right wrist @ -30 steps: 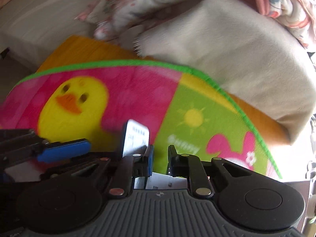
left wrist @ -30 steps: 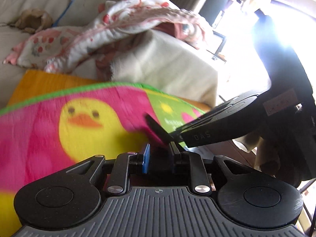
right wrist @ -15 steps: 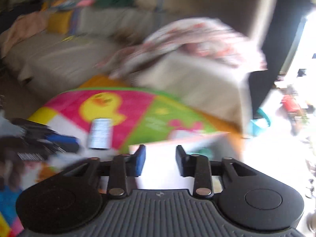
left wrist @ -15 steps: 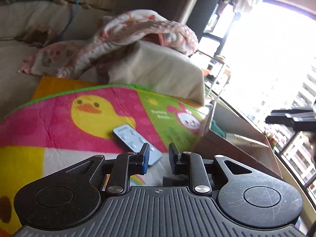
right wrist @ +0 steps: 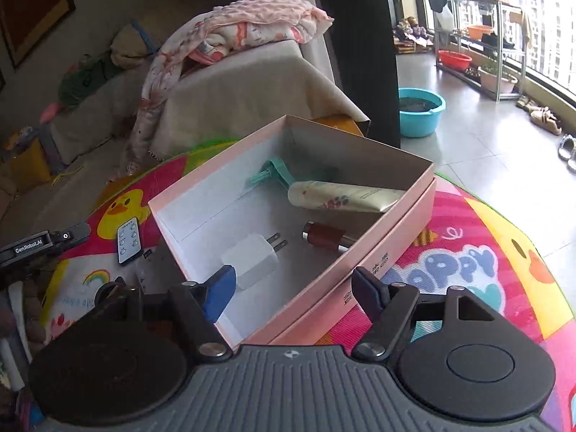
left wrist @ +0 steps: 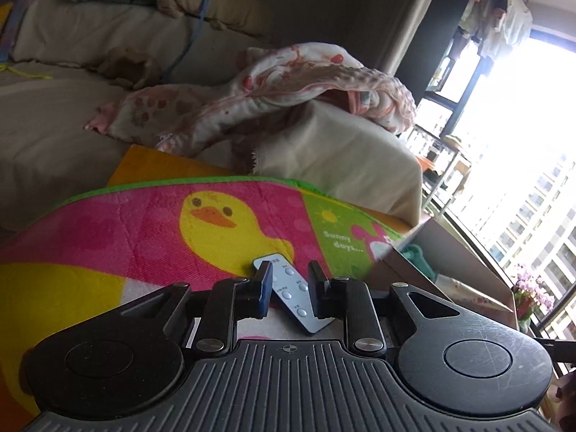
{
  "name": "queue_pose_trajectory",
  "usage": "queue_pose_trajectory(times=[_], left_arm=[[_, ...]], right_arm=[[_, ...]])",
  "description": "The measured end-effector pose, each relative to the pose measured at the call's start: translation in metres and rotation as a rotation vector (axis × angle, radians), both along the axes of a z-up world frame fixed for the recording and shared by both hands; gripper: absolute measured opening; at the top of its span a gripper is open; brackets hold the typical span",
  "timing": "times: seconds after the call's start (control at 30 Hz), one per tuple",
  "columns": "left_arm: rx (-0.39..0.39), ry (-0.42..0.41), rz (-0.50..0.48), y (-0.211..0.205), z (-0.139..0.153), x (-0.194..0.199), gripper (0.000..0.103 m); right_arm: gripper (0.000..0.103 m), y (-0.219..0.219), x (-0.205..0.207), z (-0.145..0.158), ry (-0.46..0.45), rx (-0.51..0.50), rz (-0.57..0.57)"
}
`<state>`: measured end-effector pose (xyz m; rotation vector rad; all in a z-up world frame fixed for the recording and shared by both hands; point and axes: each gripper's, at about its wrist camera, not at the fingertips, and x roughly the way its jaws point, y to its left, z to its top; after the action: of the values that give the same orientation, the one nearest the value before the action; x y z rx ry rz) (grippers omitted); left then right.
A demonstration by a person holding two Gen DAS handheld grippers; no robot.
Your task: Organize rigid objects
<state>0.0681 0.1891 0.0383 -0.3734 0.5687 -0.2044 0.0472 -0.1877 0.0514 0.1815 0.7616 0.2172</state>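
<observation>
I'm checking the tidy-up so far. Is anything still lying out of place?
Yes: the remote lies loose on the play mat, outside the pink box, while the charger, tube and the other small things already sit inside. Nothing looks spilled or broken.

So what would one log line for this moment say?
left claw: shut, empty | right claw: open, jaws just opening, empty | remote: on mat | charger: in pink box
</observation>
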Motion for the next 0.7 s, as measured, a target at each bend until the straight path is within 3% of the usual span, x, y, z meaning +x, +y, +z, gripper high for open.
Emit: queue_pose_trajectory(times=[0.1, 0.23, 0.3, 0.5, 0.53, 0.6, 0.7], left_arm=[[0.016, 0.011, 0.019, 0.002, 0.001, 0.001, 0.023], [0.050, 0.012, 0.039, 0.000, 0.001, 0.016, 0.023], [0.067, 0.024, 0.042, -0.003, -0.003, 0.030, 0.023], [0.058, 0.120, -0.022, -0.019, -0.027, 0.076, 0.024], [0.056, 0.125, -0.045, -0.021, -0.031, 0.079, 0.024], [0.067, 0.111, -0.090, -0.025, -0.033, 0.076, 0.024], [0.030, 0.126, -0.169, -0.027, -0.034, 0.063, 0.023]], right_arm=[[0.068, 0.025, 0.018, -0.003, 0.025, 0.124, 0.111], [0.069, 0.060, 0.043, -0.012, 0.074, 0.227, 0.307], [0.069, 0.077, 0.047, -0.018, 0.098, 0.210, 0.345], [0.068, 0.120, 0.037, -0.032, 0.069, 0.021, 0.463], [0.065, 0.123, 0.038, -0.033, 0.083, 0.005, 0.474], [0.050, 0.125, 0.032, -0.033, 0.081, -0.020, 0.498], [0.049, 0.115, 0.017, -0.030, 0.079, -0.049, 0.524]])
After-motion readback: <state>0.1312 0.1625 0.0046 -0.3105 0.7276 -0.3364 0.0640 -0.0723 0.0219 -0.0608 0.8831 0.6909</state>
